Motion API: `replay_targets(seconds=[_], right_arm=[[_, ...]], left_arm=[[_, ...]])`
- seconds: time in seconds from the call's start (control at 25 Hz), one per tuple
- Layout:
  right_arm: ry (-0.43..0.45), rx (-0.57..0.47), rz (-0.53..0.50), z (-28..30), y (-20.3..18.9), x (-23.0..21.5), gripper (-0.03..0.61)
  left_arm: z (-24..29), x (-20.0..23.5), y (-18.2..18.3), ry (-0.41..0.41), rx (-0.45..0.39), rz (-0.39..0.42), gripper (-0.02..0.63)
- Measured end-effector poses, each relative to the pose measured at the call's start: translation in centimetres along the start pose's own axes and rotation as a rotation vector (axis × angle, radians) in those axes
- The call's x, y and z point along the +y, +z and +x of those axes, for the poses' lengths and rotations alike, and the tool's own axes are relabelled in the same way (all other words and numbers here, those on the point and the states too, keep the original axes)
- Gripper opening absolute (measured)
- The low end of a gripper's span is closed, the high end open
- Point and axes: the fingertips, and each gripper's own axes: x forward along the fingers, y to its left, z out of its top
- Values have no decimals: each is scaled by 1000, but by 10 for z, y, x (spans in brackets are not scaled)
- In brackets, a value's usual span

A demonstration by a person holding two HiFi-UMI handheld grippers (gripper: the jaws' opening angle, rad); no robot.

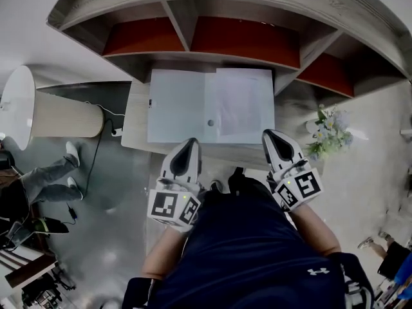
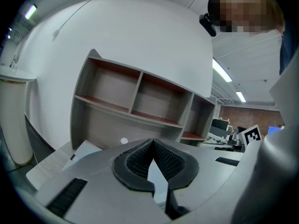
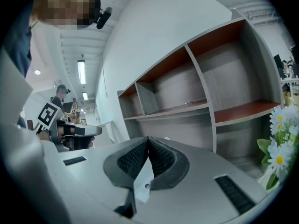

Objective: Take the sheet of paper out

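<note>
Well, the sheet of paper point(image 1: 243, 105) lies on the open folder point(image 1: 175, 108) on the desk point(image 1: 135, 132); the left gripper point(image 1: 190, 143) and right gripper point(image 1: 271, 135), both closed and empty beside the desk, should open, then pinch a corner softly.

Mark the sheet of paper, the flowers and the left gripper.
sheet of paper point(image 1: 244, 102), head view, its middle
flowers point(image 1: 336, 121), head view, pale blossoms
left gripper point(image 1: 191, 142), head view, tips of its shut jaws

my left claw point(image 1: 190, 141): pale grey rounded shell, black ribbed pads point(image 2: 135, 161) | my right claw point(image 1: 270, 135): same | left cube point(image 1: 172, 208), right cube point(image 1: 300, 189): black-and-white square markers | my shirt point(image 1: 257, 250): dark navy, small white logo point(image 1: 317, 271)
</note>
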Motion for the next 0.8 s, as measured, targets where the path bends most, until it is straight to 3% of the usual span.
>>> replay_targets(seconds=[0.44, 0.8], right_arm=[[-6, 47, 3, 34, -9, -39, 14], [-132, 77, 22, 49, -30, -51, 14]], left_arm=[[63, 23, -23, 23, 71, 49, 15], [117, 47, -48, -69, 135, 68, 15]])
